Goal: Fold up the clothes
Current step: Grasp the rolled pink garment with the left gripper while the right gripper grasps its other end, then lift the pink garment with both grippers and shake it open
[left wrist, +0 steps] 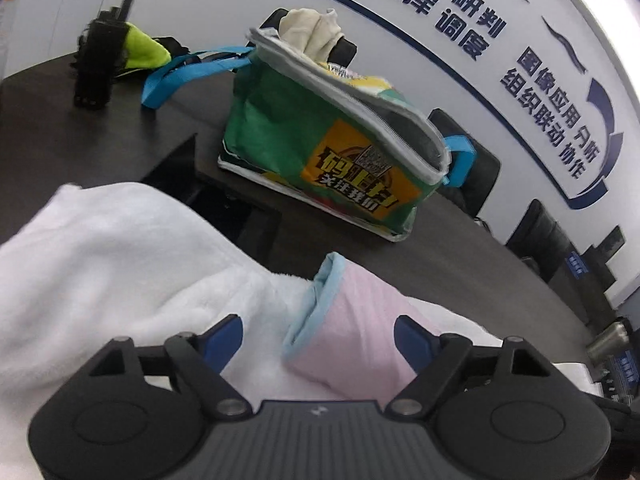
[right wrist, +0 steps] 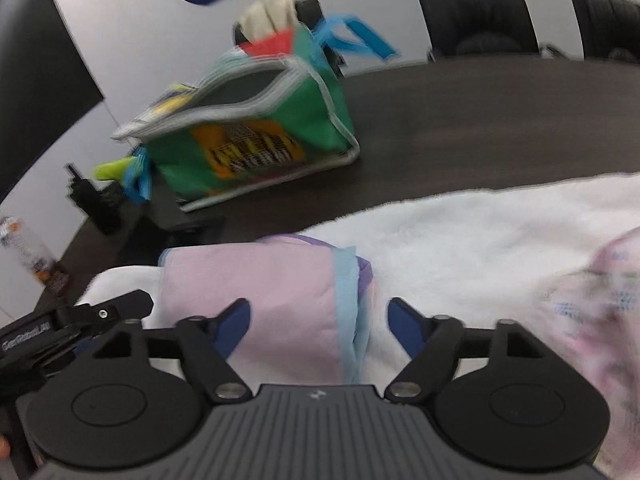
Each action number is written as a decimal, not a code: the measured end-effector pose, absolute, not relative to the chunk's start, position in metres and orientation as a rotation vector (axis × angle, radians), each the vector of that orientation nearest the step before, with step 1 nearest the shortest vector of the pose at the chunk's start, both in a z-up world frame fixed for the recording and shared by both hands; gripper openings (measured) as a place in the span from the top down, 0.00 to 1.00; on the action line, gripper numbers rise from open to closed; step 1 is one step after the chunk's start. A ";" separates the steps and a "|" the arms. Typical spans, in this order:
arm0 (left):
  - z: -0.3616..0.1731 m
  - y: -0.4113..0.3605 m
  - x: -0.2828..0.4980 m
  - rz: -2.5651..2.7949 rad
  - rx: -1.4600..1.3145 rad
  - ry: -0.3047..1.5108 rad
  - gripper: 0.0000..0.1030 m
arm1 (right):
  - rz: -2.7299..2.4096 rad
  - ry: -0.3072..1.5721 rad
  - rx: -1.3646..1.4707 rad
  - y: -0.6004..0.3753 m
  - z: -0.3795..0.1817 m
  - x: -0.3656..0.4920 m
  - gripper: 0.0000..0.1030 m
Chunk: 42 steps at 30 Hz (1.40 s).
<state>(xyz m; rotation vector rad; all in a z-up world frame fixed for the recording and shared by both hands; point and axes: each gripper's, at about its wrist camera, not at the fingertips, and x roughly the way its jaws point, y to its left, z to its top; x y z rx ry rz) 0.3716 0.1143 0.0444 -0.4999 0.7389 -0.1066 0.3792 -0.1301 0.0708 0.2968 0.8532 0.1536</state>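
Note:
A white fleece garment (left wrist: 100, 264) lies spread on the dark table (left wrist: 440, 248). Its pink sleeve (left wrist: 356, 320) with a light blue cuff (left wrist: 316, 300) is folded over the white fabric. My left gripper (left wrist: 318, 334) is open, with the pink sleeve lying between its blue fingertips (left wrist: 224, 340). In the right wrist view the same pink sleeve (right wrist: 272, 292) and blue cuff (right wrist: 348, 308) sit between the open fingers of my right gripper (right wrist: 318, 322). The white garment (right wrist: 460, 240) stretches to the right, and a pink patterned part (right wrist: 592, 300) lies blurred at the right edge. The left gripper's black body (right wrist: 52, 332) shows at the left.
A green zip bag (left wrist: 328, 144) with blue straps and cream cloth sticking out stands beyond the garment; it appears too in the right wrist view (right wrist: 256, 140). A black device (left wrist: 96, 60) and yellow-green cloth (left wrist: 140, 48) sit far left. Black chairs (right wrist: 476, 16) line the table's far side.

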 end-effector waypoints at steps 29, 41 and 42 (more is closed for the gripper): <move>0.158 0.097 0.023 -0.313 -0.299 0.434 0.58 | 0.440 0.471 0.064 -0.147 0.191 0.027 0.79; 0.014 0.052 -0.027 -0.385 -0.252 0.712 0.47 | 0.398 0.789 0.124 -0.179 0.016 0.011 0.43; 0.014 0.038 -0.024 -0.359 -0.187 0.700 0.51 | 0.394 0.781 0.122 -0.175 0.015 0.016 0.47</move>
